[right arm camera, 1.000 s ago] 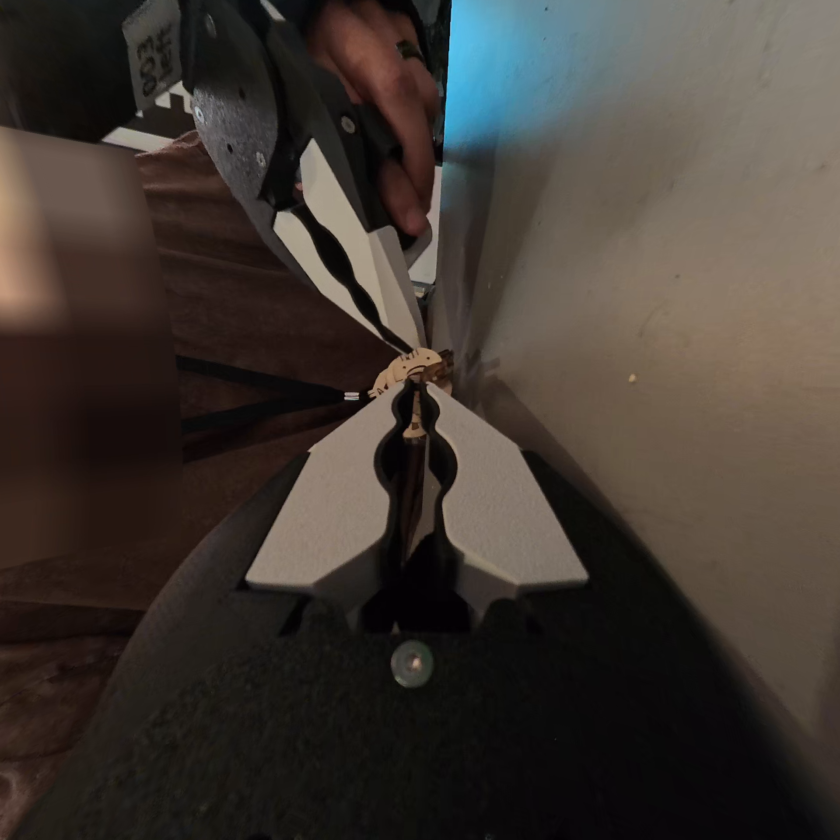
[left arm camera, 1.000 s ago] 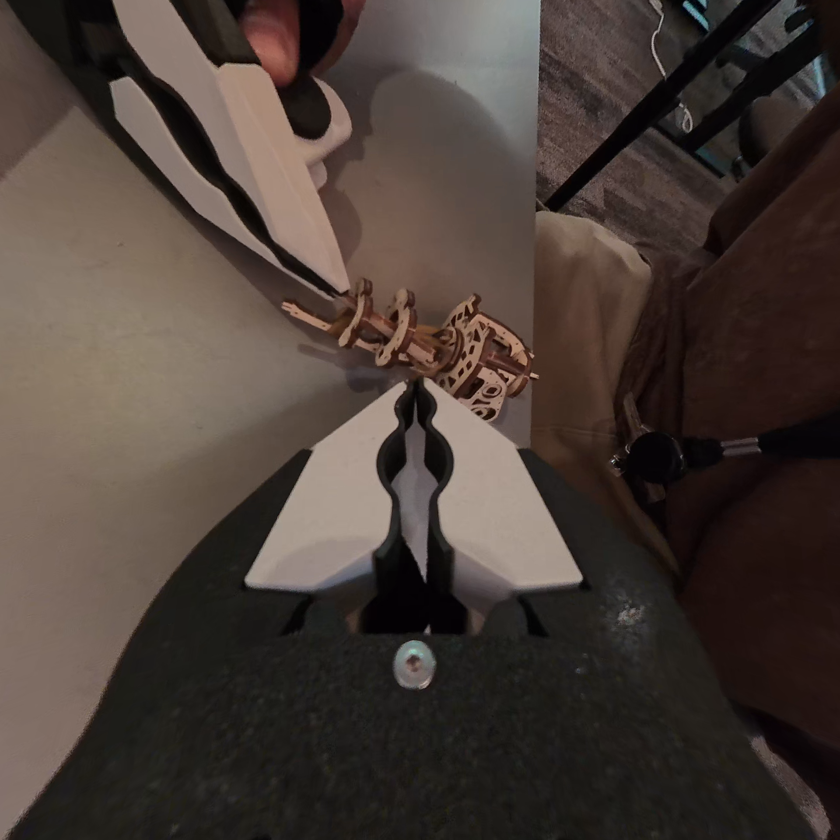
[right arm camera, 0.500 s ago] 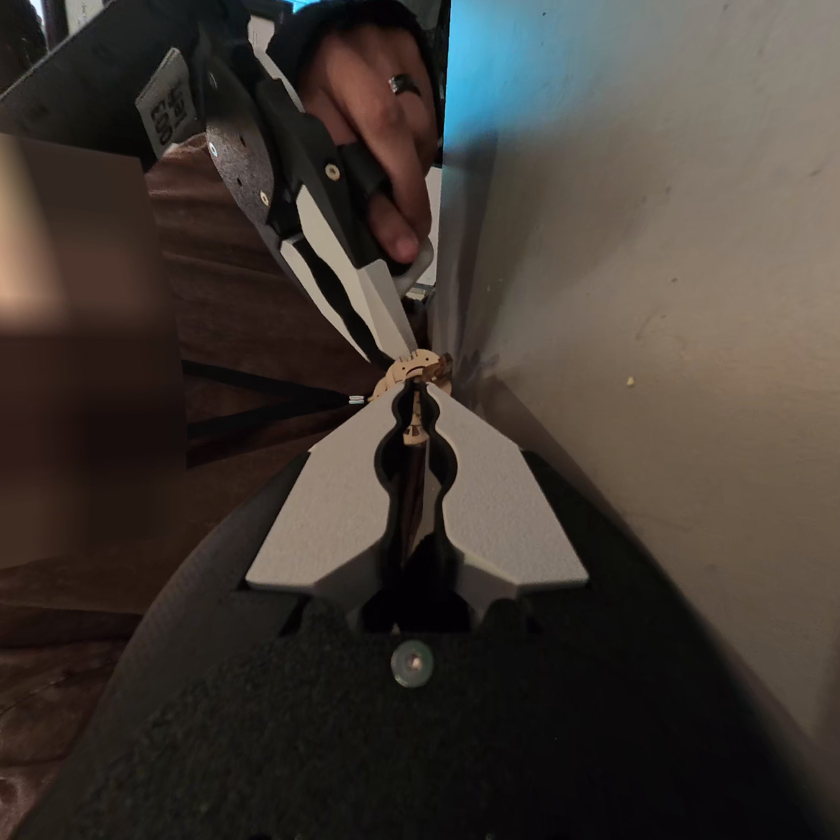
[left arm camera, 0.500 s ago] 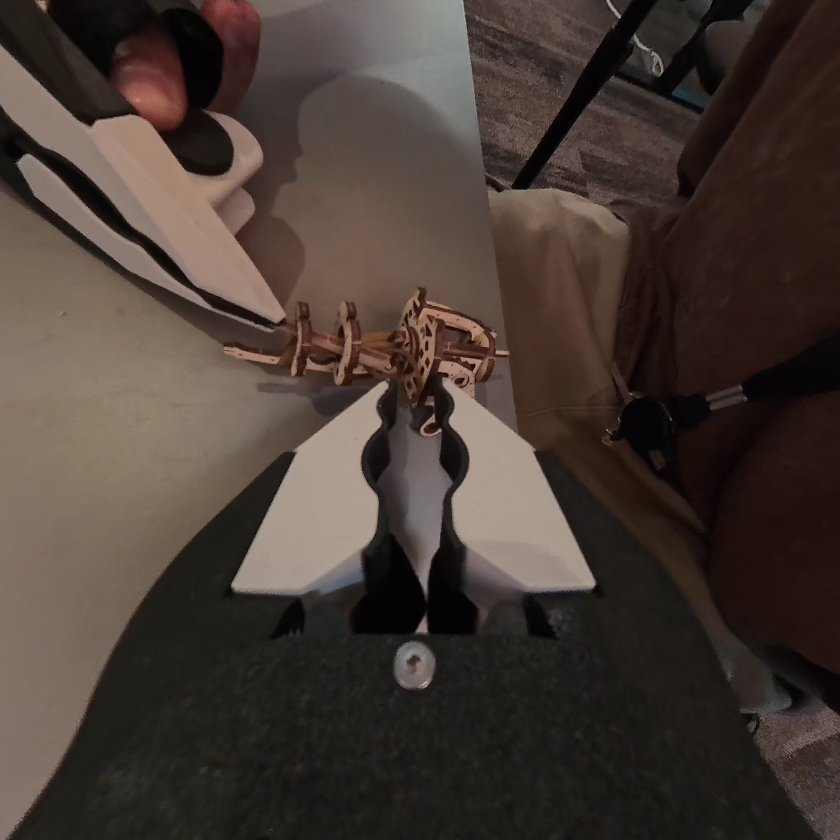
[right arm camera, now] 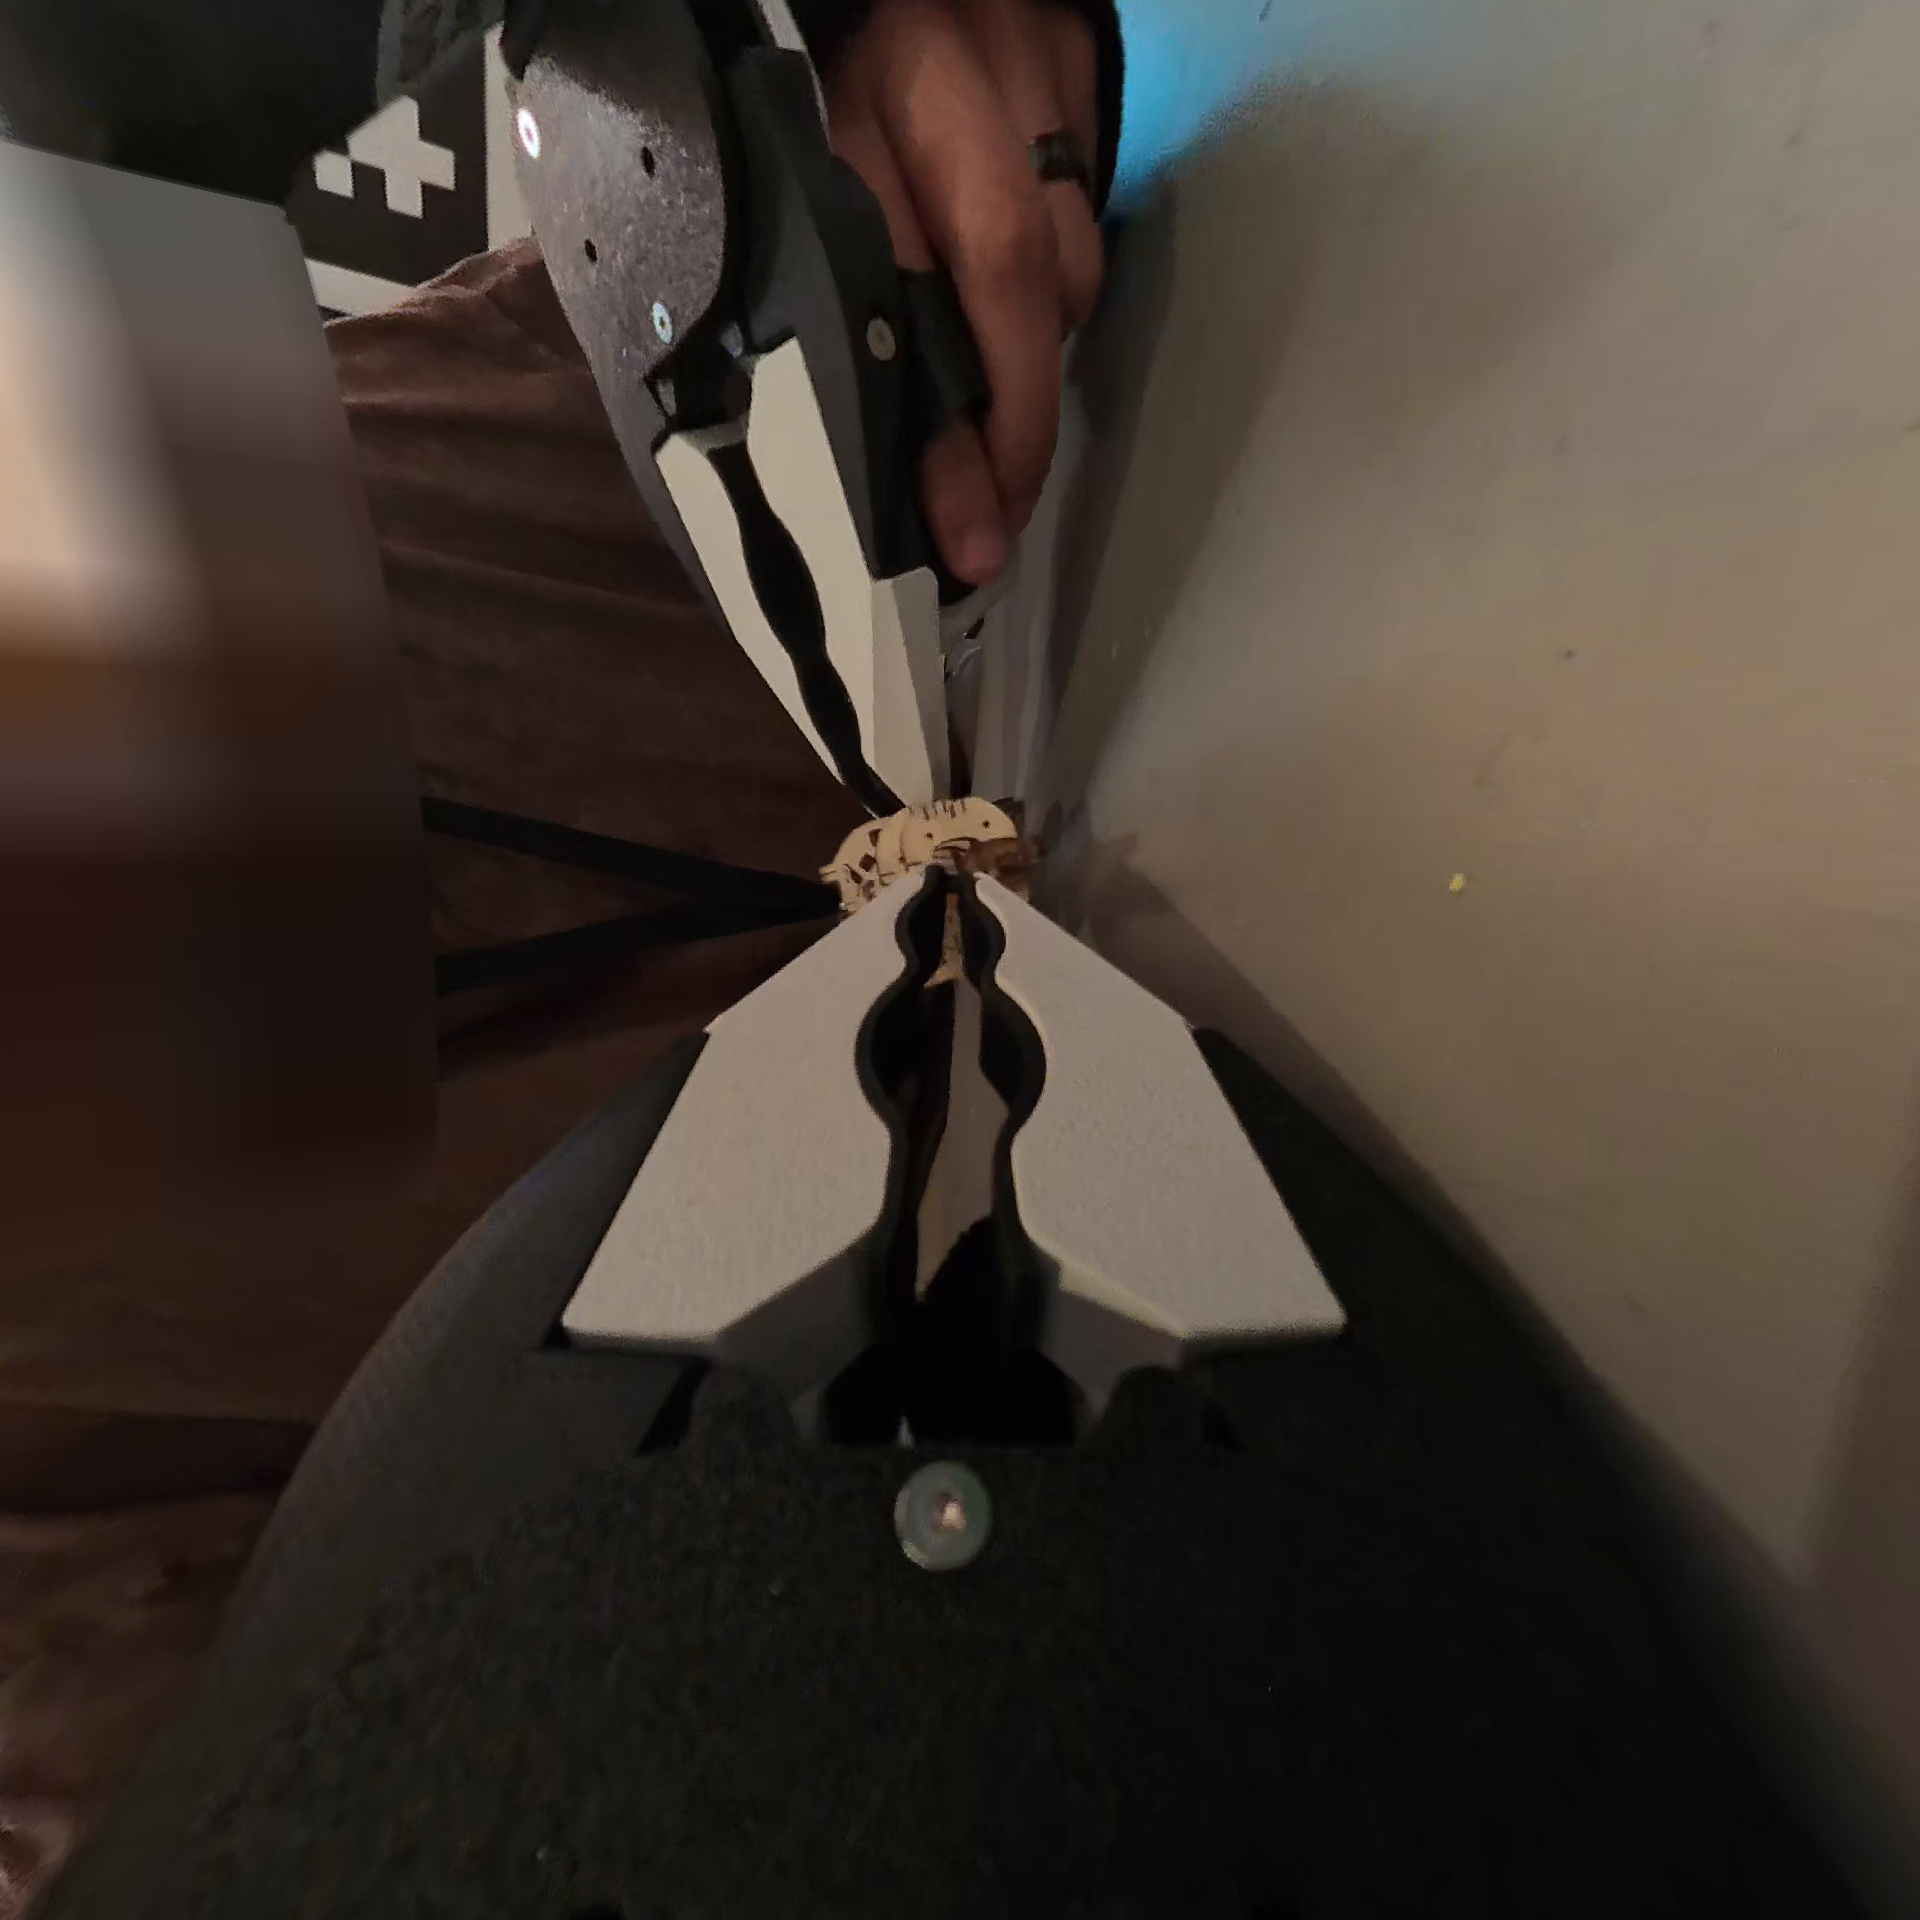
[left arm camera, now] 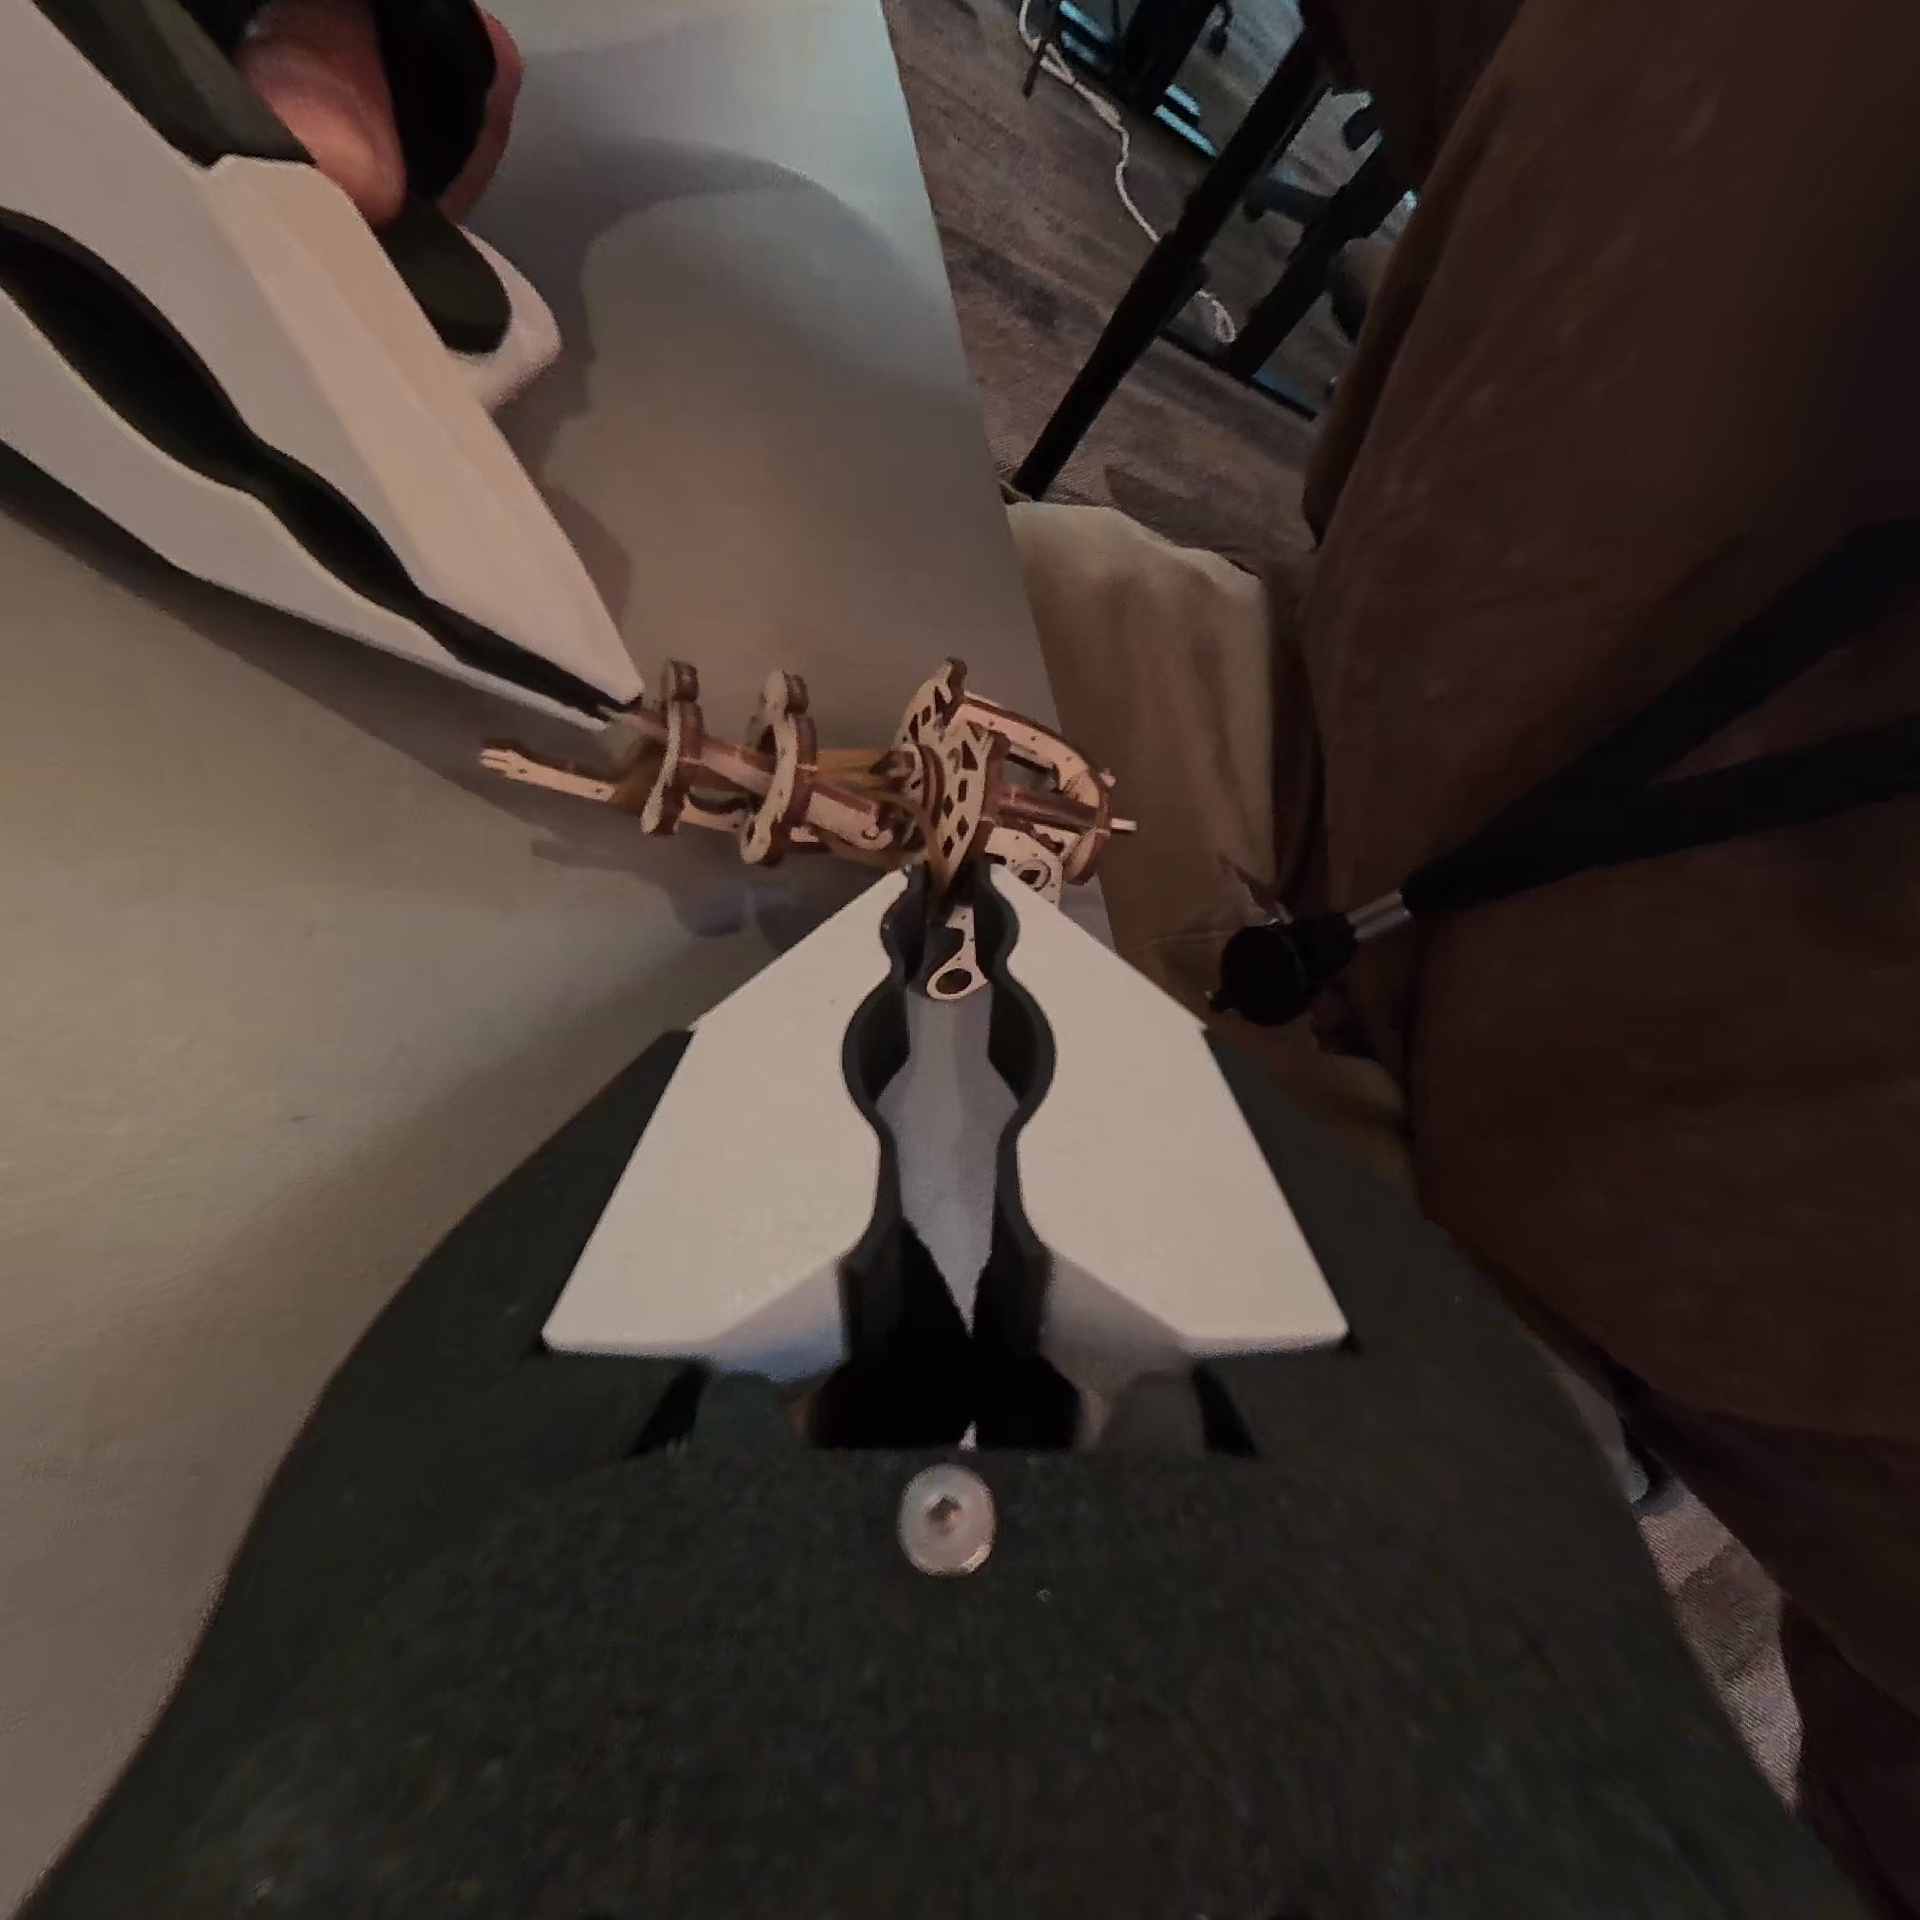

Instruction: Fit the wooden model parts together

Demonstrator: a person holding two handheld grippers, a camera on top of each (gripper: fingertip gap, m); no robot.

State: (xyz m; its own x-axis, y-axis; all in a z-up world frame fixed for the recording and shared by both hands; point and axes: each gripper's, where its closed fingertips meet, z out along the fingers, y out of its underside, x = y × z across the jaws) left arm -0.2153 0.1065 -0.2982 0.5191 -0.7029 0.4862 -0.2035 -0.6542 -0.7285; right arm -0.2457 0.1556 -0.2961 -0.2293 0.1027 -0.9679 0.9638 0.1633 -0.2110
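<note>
The pale laser-cut wooden model assembly point(left arm camera: 831, 774), a slender shaft with two discs and a openwork cage end, is held just above the grey worktop point(left arm camera: 260, 987), near its right edge; the left gripper point(left arm camera: 951, 894) is closed on a thin curved wooden piece at the cage end. The right gripper point(left arm camera: 613, 701), entering from the far left, is clamped on the slim shaft end; a hand point(right arm camera: 987, 260) holds the left gripper's handle in the right wrist view.

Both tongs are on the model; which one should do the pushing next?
Probably right: right tongs pinch the thin shaft tip of the wooden model, while left tongs anchor its bulky cage end.
</note>
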